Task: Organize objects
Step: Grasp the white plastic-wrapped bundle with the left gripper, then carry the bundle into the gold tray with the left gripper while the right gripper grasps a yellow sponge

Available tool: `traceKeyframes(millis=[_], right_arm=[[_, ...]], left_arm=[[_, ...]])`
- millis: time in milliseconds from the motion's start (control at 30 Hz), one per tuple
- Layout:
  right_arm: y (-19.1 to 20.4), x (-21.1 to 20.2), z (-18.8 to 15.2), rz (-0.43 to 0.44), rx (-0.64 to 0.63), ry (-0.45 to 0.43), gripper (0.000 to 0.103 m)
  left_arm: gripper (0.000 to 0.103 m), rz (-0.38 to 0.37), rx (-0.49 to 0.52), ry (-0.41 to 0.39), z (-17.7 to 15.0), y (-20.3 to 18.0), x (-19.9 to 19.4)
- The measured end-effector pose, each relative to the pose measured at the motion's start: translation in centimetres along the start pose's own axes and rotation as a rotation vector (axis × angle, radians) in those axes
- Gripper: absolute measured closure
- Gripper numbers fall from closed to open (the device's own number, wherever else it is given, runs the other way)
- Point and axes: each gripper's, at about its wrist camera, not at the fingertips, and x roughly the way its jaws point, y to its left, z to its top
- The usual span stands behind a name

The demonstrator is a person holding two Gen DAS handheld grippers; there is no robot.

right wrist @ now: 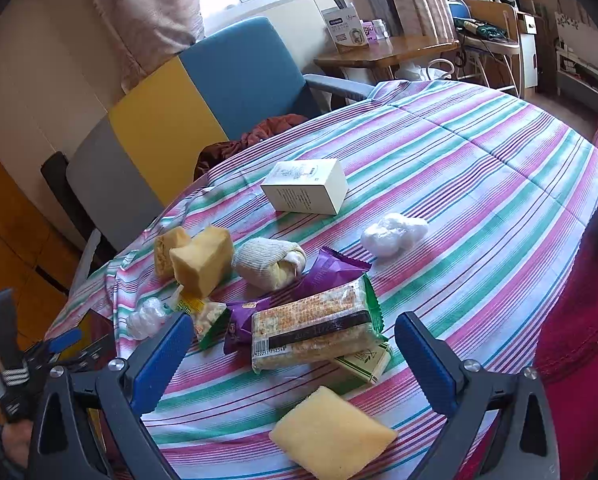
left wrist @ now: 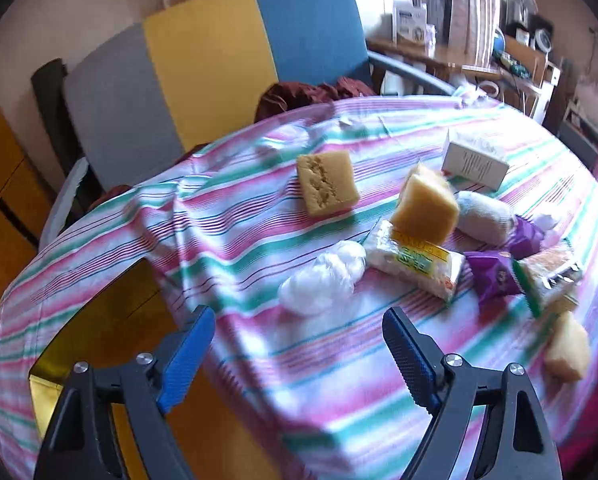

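1. The task looked to be at an early sorting step: the clutter lay loose on the round table under a pink, green and white striped cloth (right wrist: 479, 168), and neither tool held anything.
2. The left gripper (left wrist: 299, 340) stood with its blue-padded jaws wide and empty, hovering over the near left edge of the table.
3. A crumpled clear plastic bag (left wrist: 323, 280) lay just beyond that gripper and near it, with a white and yellow wrapped snack pack (left wrist: 415, 264) to the right of the bag.
4. The right gripper (right wrist: 295, 352) was also wide and empty.
5. A clear-wrapped rice cracker bar with a dark band (right wrist: 311, 332) lay between its jaws, untouched; a flat yellow sponge square (right wrist: 331, 444) sat nearer.
6. My guess: the next move called for lowering onto one item and closing squarely on it.
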Motion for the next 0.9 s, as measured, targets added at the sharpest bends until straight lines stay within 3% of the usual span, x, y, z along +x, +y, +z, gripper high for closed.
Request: traceKeyframes(millis=[233,300,367,433,600,900], right_arm=[[-0.4,0.2,0.1,0.015,0.025,0.011,0.000],[-0.4,0.3,0.1,0.012,0.025,0.017,0.000],[-0.3,0.5,0.1,0.009,0.020,0.023,0.000],[-0.2,0.5,0.1,0.000,0.013,0.025,0.000],[0.1,0.8,0.1,-0.024,-0.003,0.034,0.001],[2.7,2.0,0.1,-0.062,-0.099,0.080,0.002]], left_arm=[[0.016,0.001,0.013,0.089,2.1,-0.6,5.6],[0.024,-0.005,0.010,0.112,2.4,-0.7,6.7],[0.057,-0.040,0.004,0.149,2.5,-0.8,8.0],[0.060,-0.063,-0.020,0.150,2.4,-0.7,8.2],[0.063,-0.093,-0.022,0.072,1.4,-0.7,5.3],[0.062,-0.165,-0.152,-0.042,-2.8,3.1,-2.8]])
